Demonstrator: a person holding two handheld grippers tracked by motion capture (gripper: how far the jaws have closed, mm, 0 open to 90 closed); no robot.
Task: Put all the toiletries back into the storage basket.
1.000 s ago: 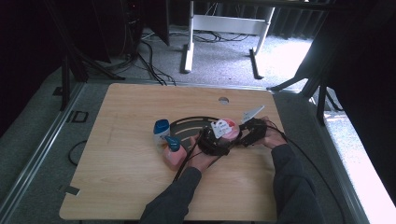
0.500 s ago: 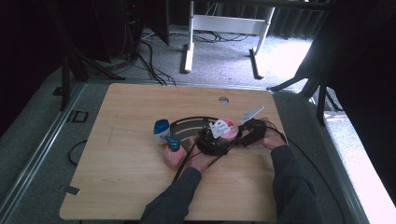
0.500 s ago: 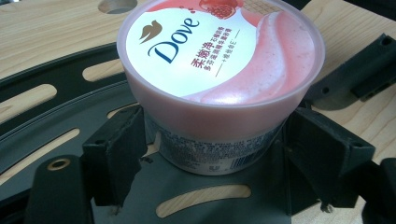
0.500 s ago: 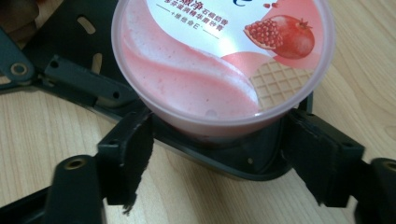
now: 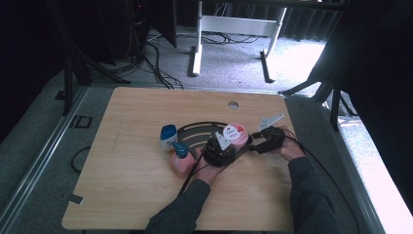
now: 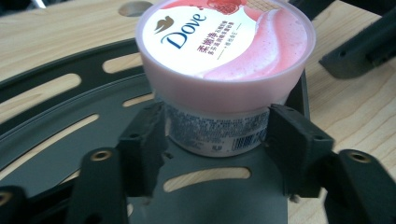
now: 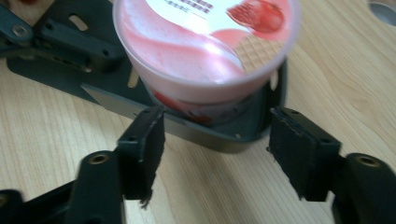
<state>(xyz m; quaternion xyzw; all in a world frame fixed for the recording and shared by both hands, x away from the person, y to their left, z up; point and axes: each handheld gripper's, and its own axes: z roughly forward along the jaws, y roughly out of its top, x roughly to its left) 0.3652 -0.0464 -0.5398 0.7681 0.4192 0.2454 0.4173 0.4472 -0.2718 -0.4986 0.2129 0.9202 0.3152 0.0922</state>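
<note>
Closing on the tub point(image 6: 224, 70), the left hand-held gripper point(image 6: 217, 140) is pressed against its base on the tray point(image 6: 70, 121); the right hand-held gripper point(image 7: 217, 140), jaws just narrowed, remains unclamped before it. Lifting is judged next.

Pink tub point(image 6: 224, 60) with a white and pink lid that says Dove. Standing upright on the right end of a dark curved tray point(image 6: 70, 121) with long holes. Tray lying flat on the wooden table point(image 5: 126, 117), nearer its right edge.
</note>
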